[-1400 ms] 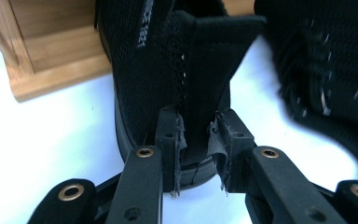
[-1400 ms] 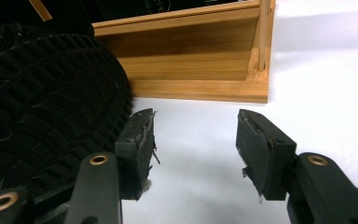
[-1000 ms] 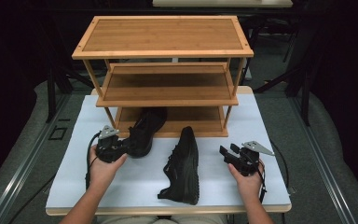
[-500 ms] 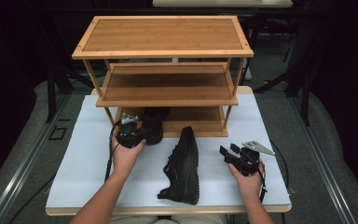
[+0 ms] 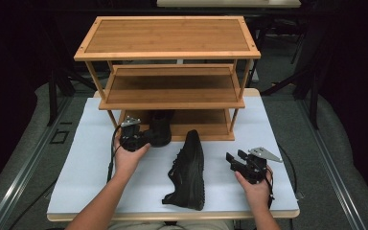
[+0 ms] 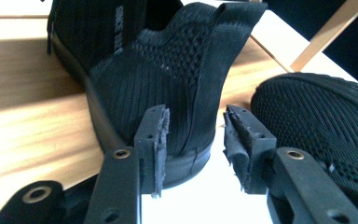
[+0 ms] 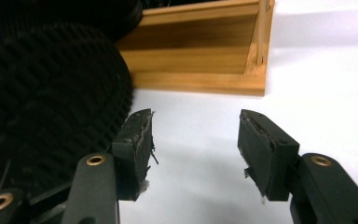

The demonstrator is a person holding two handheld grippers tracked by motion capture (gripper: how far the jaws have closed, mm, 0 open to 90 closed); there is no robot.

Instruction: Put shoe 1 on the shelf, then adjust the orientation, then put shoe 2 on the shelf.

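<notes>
A black knit shoe [image 5: 160, 127] rests on the bottom shelf [image 5: 206, 125] of a bamboo shoe rack [image 5: 172, 36], heel toward me. My left gripper [image 5: 146, 138] sits right behind that heel. In the left gripper view the heel [image 6: 177, 79] stands between the jaws, which have just been opening; the right pad [image 6: 237, 135] is clear of it. The second black shoe [image 5: 188, 167] lies on the white table, toe toward the rack. My right gripper [image 5: 234, 159] is open to the right of it, with only bare table between its fingers [image 7: 196, 140].
The rack has three bamboo shelves; the middle shelf [image 5: 172, 88] and top one carry nothing. The white table [image 5: 91, 158] has free room left of my left hand and right of the rack. A rack corner post [image 7: 261, 32] stands ahead of my right gripper.
My left hand carried the shoe up and right from the table onto the rack's bottom shelf, and its jaws have spread apart. The right hand and second shoe have stayed put.
</notes>
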